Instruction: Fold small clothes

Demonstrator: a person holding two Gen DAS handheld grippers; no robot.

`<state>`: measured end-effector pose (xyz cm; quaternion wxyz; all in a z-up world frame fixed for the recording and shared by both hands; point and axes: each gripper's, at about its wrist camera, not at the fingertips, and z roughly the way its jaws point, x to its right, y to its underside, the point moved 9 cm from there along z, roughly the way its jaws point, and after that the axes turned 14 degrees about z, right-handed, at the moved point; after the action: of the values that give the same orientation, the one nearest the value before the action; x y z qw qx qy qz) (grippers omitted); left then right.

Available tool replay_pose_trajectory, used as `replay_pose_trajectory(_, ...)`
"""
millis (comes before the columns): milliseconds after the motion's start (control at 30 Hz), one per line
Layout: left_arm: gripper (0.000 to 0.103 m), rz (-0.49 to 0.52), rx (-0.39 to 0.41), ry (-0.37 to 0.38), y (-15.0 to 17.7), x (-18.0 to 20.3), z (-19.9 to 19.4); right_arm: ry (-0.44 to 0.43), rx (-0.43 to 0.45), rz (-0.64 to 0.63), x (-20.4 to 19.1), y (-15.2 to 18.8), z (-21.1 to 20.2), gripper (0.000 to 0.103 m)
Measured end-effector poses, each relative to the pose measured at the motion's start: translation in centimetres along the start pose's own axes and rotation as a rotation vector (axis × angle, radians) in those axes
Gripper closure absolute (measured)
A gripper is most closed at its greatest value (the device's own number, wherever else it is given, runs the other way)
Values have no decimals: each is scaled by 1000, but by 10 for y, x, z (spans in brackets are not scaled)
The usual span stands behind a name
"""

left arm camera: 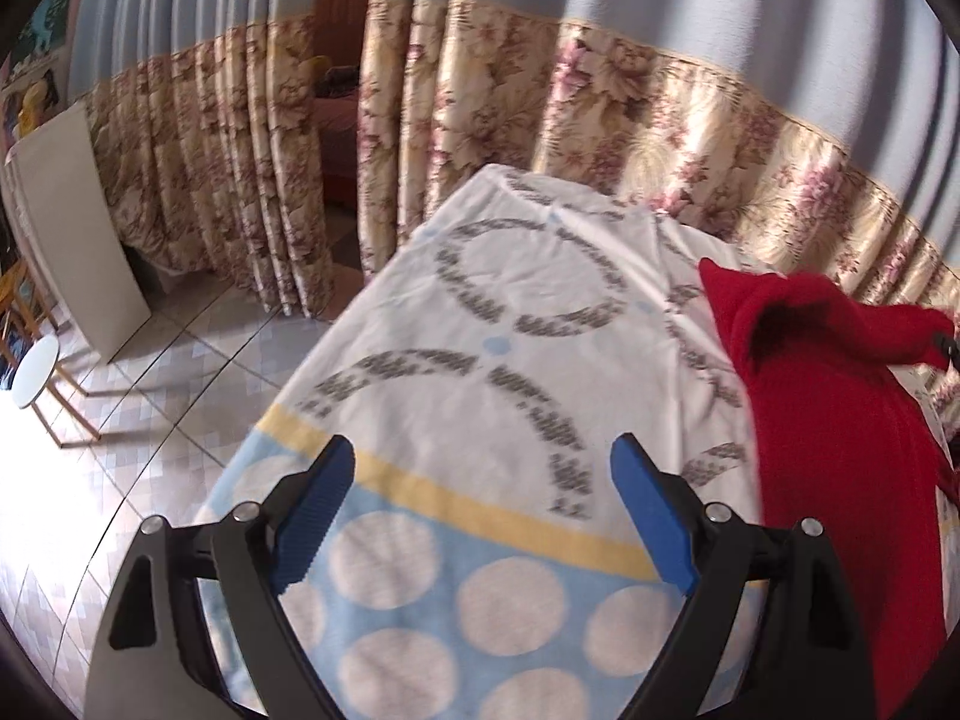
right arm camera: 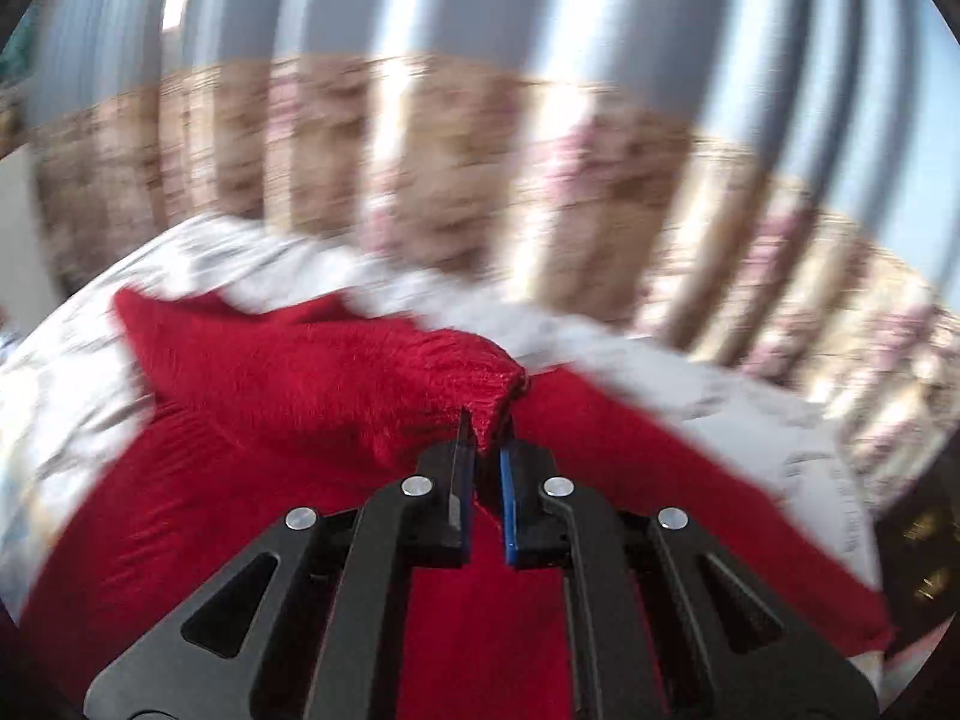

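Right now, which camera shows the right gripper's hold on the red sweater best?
The right wrist view: the right gripper is shut on a bunched fold of the red sweater, though motion-blurred. The left wrist view shows only the sweater draped at its right edge, the hold itself out of frame.

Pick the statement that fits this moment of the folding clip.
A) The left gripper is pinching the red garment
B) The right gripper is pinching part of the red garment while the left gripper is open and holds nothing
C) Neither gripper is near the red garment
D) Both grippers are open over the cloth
B: the right gripper is shut on a raised fold of the red garment, while the left gripper is spread wide over the patterned cloth.
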<state>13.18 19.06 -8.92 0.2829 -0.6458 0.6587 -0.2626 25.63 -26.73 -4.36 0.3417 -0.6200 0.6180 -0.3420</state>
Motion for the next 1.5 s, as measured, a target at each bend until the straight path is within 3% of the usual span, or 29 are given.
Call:
replay_pose_trajectory(67,15,11,1,14,-7,13,2,66,57,31,41,-19,2,96)
replay_pose_trajectory(200,15,55,6,52,-24,50,6,83,199,57,82,-45,-7,96)
replay_pose_trajectory(267,15,81,10,64,-29,67,8,43,204,37,95,-37,-2,96)
replay_pose_trajectory(333,15,114,5,80,-34,87,12,29,143,25,110,-13,8,92)
replay_pose_trajectory(367,15,122,1,83,-36,91,13,17,115,20,114,-1,10,78)
replay_pose_trajectory(400,15,142,-8,87,-38,101,17,25,90,18,121,11,13,54)
replay_pose_trajectory(433,15,154,-15,91,-40,108,20,45,62,18,130,28,13,39)
replay_pose_trajectory(467,15,161,-20,94,-42,113,23,55,48,20,137,37,13,37)
replay_pose_trajectory(533,15,178,-30,107,-49,129,30,91,10,54,155,55,10,36)
replay_pose_trajectory(700,15,212,-41,133,-73,167,52,36,-65,228,179,68,-1,35)
replay_pose_trajectory(867,15,240,-37,158,-102,204,76,-61,-168,402,179,51,18,32)
replay_pose_trajectory(1000,15,266,-47,138,-121,227,97,-59,-218,470,177,34,51,32)
replay_pose_trajectory(1167,15,263,-83,108,-133,235,127,27,-268,479,181,10,96,32)
replay_pose_trajectory(1300,15,240,-114,108,-133,236,145,83,-378,422,180,14,128,32)
replay_pose_trajectory(1500,15,274,-145,113,-115,238,155,37,-414,341,178,43,100,31)
